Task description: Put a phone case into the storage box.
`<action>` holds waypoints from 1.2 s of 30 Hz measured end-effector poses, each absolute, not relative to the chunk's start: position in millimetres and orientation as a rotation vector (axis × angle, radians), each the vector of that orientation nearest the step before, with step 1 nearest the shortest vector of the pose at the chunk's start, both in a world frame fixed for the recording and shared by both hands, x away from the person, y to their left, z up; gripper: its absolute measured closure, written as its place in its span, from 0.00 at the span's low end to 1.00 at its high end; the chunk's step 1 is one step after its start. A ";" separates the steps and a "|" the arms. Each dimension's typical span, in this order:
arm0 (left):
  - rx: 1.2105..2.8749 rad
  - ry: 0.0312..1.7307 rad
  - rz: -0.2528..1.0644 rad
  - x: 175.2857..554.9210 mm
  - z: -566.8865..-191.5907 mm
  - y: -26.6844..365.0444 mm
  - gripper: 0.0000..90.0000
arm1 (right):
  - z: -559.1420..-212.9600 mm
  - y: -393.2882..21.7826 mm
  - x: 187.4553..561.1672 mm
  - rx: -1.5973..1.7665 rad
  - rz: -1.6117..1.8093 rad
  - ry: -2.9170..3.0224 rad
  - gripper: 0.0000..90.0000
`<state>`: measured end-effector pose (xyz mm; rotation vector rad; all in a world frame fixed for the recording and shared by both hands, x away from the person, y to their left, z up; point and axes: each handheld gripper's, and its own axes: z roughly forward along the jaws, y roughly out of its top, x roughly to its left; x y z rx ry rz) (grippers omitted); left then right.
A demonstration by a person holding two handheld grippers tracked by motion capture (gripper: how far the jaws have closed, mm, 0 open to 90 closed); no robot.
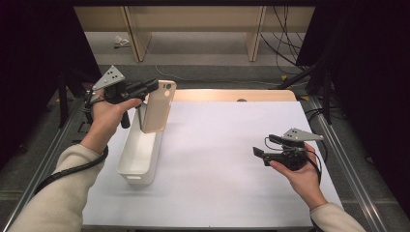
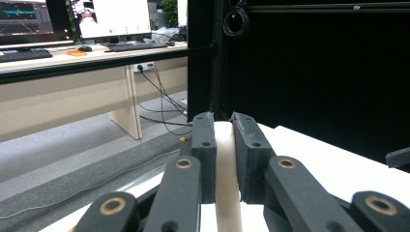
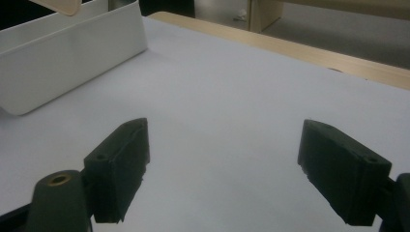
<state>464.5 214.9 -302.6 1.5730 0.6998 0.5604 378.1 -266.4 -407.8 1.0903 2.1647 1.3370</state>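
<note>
No legible brand, label or writing on any item; the monitor screens (image 2: 72, 19) behind the desk are too blurred to read. Left gripper (image 1: 155, 87) is held above the table's far left, its jaws pinched on the upper edge of a pale gold phone (image 1: 158, 107); the camera cutout sits at the phone's top corner. In the left gripper view the two black jaws press on either side of the phone's cream edge (image 2: 226, 174), no gap visible. The phone hangs upright and slightly tilted over the far end of a long white bin (image 1: 140, 154), clear of its floor. Right gripper (image 1: 258, 153) sits low at the right of the white table sheet (image 1: 217, 164), jaws spread wide with nothing between them, bare sheet below.
</note>
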 end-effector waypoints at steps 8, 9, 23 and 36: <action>1.564 0.697 0.570 471.0 -301.3 224.8 0.89 | -408.3 -266.5 378.4 1.095 1.335 2.161 0.22; 1.561 0.699 0.571 472.0 -301.8 226.0 0.89 | -408.3 -266.6 378.4 1.095 1.335 2.161 0.22; 1.558 0.727 0.572 487.5 -312.6 241.8 0.89 | -409.5 -266.1 378.8 1.096 1.333 2.167 0.23; 1.556 0.751 0.593 503.6 -326.3 248.7 0.89 | -409.4 -266.9 379.3 1.099 1.340 2.164 0.23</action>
